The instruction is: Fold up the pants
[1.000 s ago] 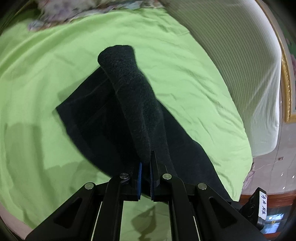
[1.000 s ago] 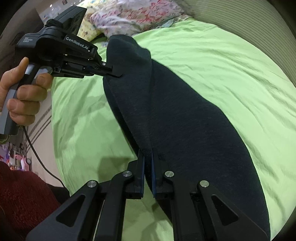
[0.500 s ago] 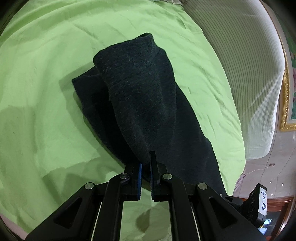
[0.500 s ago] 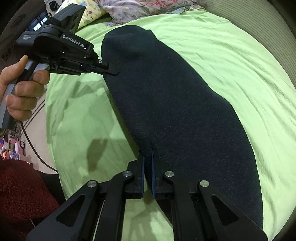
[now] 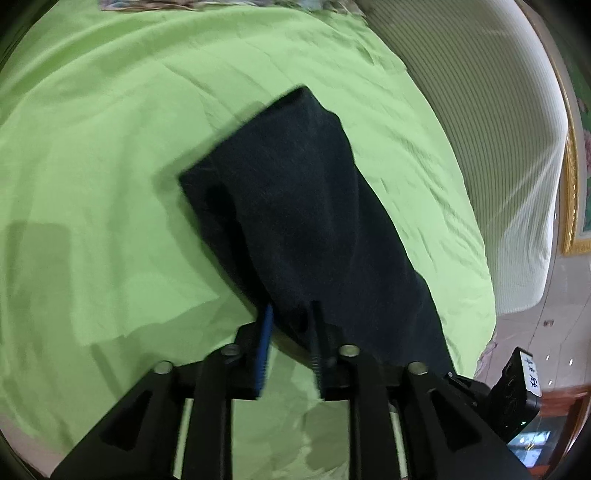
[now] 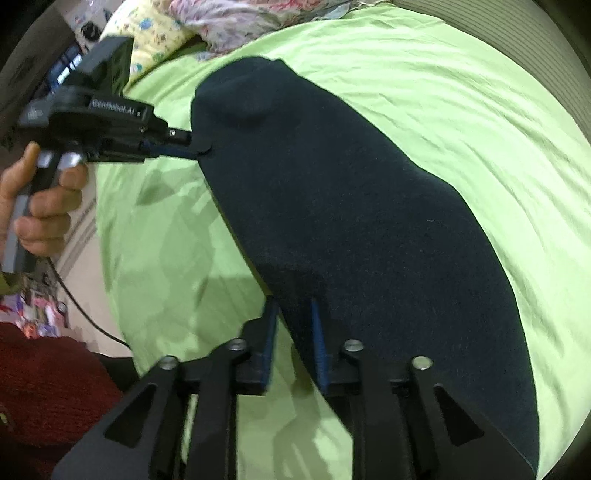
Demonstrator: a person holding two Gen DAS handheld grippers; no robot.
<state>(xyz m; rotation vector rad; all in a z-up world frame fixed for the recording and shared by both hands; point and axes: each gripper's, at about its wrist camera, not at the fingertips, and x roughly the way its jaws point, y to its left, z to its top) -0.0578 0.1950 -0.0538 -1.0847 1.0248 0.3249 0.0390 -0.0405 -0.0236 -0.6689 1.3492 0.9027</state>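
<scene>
The dark navy pants (image 6: pixel 362 221) — a soft, slightly fuzzy knit — lie folded in a long rounded slab on the bed's wrinkled lime-green sheet (image 6: pixel 461 99). The left tongs (image 5: pixel 290 332) stand spread apart, the cloth's near edge lying between the blue-padded fingers (image 5: pixel 264 347), loose as far as the blurred view tells. The right tongs (image 6: pixel 293 332) are likewise parted — fabric drapes between them, ungripped. Beyond the sheet sit a ribbed pale bolster (image 5: pixel 491 122) and crumpled floral bedding (image 6: pixel 221 22).
</scene>
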